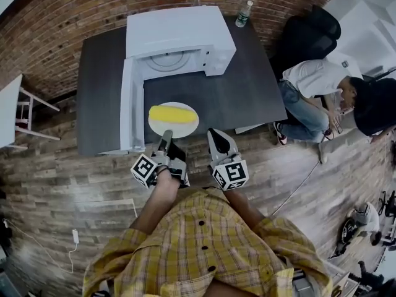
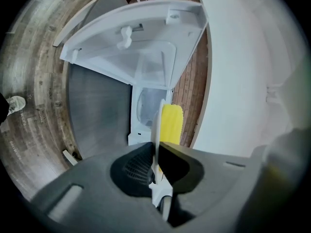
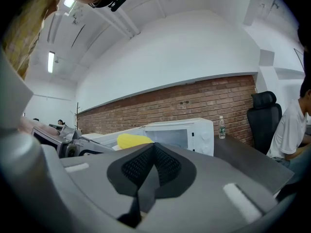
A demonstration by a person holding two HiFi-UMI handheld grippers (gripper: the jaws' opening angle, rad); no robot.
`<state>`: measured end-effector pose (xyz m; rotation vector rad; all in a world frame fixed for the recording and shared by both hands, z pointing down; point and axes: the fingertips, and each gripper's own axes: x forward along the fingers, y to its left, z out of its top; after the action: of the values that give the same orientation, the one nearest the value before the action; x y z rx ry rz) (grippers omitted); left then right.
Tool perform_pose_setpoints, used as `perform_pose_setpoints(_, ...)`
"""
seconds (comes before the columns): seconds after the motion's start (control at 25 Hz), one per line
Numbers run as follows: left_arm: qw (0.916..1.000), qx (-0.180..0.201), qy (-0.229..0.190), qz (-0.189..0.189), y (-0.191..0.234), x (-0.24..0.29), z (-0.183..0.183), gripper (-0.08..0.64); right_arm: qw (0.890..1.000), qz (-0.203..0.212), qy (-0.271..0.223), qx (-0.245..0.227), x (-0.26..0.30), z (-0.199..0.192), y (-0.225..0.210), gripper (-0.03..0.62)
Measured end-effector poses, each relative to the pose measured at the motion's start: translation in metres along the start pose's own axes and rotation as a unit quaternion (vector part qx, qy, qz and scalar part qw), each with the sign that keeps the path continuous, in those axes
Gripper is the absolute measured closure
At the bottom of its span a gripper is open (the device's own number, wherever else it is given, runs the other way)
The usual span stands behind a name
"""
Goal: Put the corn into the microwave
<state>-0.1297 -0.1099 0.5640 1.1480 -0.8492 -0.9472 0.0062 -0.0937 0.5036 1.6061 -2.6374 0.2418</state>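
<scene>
At the left of the dark counter (image 1: pixel 99 91), the door (image 1: pixel 127 104) of the white microwave (image 1: pixel 179 39) is swung wide open, showing the round turntable inside the cavity. Just right of the door, in front of the open cavity and over the near edge of the counter, is a small round white plate (image 1: pixel 177 130) carrying the corn (image 1: pixel 173 114). The corn is a single bright yellow cob, smooth and blunt-ended, lying crosswise on the plate. Whether the plate rests on the counter or is lifted clear of it cannot be told. The left gripper (image 1: pixel 166 135) reaches level to the plate's near rim. Its jaws are nearly closed, both pads pressed on the thin rim between them, with the corn just beyond the tips. To its right, beside the plate and not touching it, the right gripper (image 1: pixel 213 133) has its jaws fully together with nothing between them.
</scene>
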Motion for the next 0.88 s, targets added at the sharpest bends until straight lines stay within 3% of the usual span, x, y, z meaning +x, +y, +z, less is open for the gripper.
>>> perform_pose_setpoints(0.4,0.9998,-0.002,0.019,0.009,0.002,0.031,0.008,0.529,1.0,-0.024,-0.002,0.014,0.034,0.011,-0.017,0.595)
perform_pose_setpoints(0.88,0.9998,0.005,-0.005,0.019,0.007,0.061,0.012,0.529,1.0,0.003,0.012,0.014,0.069,0.006,-0.043,0.594)
